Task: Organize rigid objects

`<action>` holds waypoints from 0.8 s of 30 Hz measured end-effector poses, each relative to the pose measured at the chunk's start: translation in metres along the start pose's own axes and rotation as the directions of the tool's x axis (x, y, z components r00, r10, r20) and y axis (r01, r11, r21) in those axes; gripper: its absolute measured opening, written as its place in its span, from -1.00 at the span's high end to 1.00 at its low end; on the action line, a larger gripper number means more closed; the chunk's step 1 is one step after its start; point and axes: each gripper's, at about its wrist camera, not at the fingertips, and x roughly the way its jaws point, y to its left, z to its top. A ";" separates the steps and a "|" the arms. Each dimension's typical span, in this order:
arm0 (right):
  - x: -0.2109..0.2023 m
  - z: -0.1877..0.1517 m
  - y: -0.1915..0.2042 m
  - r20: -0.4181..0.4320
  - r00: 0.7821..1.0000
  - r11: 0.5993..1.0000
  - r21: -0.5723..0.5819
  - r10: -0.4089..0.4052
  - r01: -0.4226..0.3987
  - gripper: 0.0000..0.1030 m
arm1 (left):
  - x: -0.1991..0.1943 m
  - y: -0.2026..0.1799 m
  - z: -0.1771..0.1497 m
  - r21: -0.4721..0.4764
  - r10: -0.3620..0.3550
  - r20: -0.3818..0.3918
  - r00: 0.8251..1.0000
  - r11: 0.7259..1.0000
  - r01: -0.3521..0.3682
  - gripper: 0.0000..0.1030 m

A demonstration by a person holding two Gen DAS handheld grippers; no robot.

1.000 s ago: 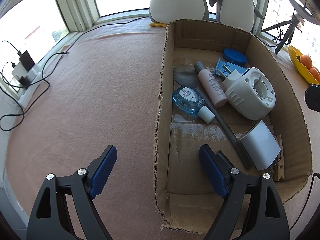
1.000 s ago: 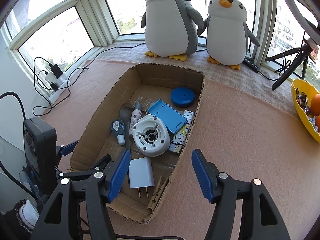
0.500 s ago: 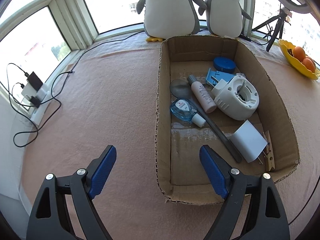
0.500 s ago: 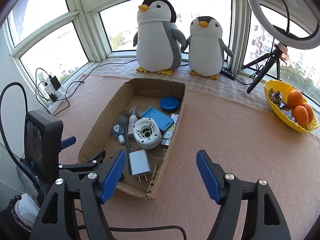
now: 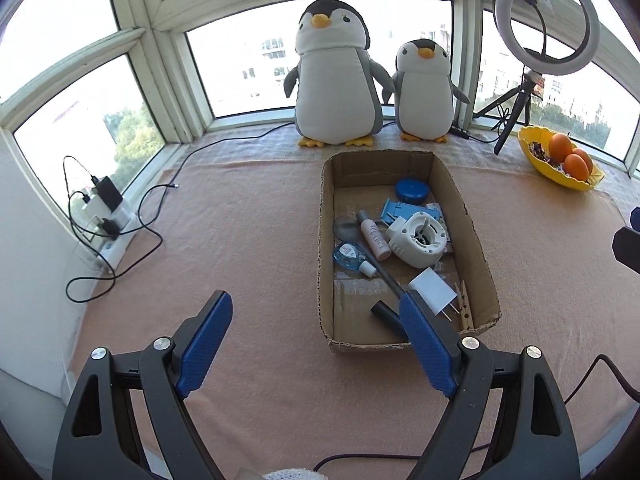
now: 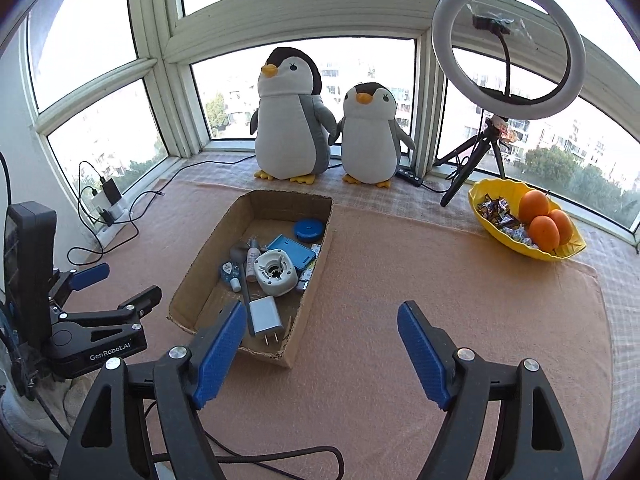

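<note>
Corrugated cardboard box [image 5: 476, 236] of hard plastic oddments on fuzzy cloth [image 5: 248, 240]

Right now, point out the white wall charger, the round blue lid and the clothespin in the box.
white wall charger [image 5: 433, 289], left wrist view, on its flat white face.
round blue lid [image 5: 411, 191], left wrist view, on its top.
clothespin [image 5: 465, 307], left wrist view, midway along its wooden body.

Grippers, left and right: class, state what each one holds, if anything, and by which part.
Nothing is held. The left gripper and right gripper are both open and empty, short of the brown cardboard box.
</note>
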 end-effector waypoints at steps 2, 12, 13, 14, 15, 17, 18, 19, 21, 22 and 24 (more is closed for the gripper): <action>-0.015 0.002 -0.009 0.028 1.000 1.000 0.017 0.001 -0.001 -0.46 | -0.017 0.000 0.006 -0.016 0.003 0.039 0.999 1.000 -0.002 -0.72; -0.057 0.004 -0.036 0.116 0.992 0.999 0.023 -0.050 0.048 -0.58 | -0.070 -0.012 0.018 -0.069 0.000 0.142 0.990 0.998 0.010 -0.73; -0.059 0.003 -0.038 0.118 0.992 0.999 0.022 -0.049 0.047 -0.59 | -0.071 -0.015 0.018 -0.065 0.001 0.139 0.990 0.998 0.008 -0.73; -0.059 0.002 -0.039 0.118 0.992 0.999 0.020 -0.046 0.044 -0.59 | -0.071 -0.018 0.017 -0.062 0.002 0.135 0.991 0.998 0.006 -0.73; -0.060 0.001 -0.041 0.118 0.992 0.999 0.016 -0.041 0.039 -0.59 | -0.072 -0.021 0.015 -0.061 0.002 0.133 0.991 0.998 0.006 -0.73; -0.061 -0.001 -0.043 0.123 0.992 0.999 0.011 -0.036 0.034 -0.59 | -0.073 -0.025 0.012 -0.062 0.002 0.134 0.991 0.998 0.006 -0.73; -0.061 -0.002 -0.044 0.126 0.991 0.999 0.010 -0.032 0.031 -0.59 | -0.073 -0.026 0.011 -0.063 0.003 0.133 0.991 0.998 0.005 -0.73; -0.061 -0.002 -0.046 0.131 0.991 1.000 0.009 -0.027 0.026 -0.60 | -0.074 -0.028 0.009 -0.064 0.002 0.134 0.991 0.998 0.006 -0.73; -0.060 -0.003 -0.048 0.137 0.990 1.000 0.006 -0.023 0.022 -0.62 | -0.074 -0.030 0.008 -0.068 0.005 0.136 0.991 0.998 0.004 -0.73; -0.058 -0.003 -0.049 0.136 0.990 1.000 0.004 -0.023 0.023 -0.63 | -0.074 -0.031 0.009 -0.072 0.006 0.135 0.991 0.997 0.004 -0.73; -0.055 -0.004 -0.050 0.131 0.991 1.000 -0.005 -0.014 0.015 -0.63 | -0.073 -0.033 0.009 -0.083 0.004 0.135 0.991 0.997 0.007 -0.73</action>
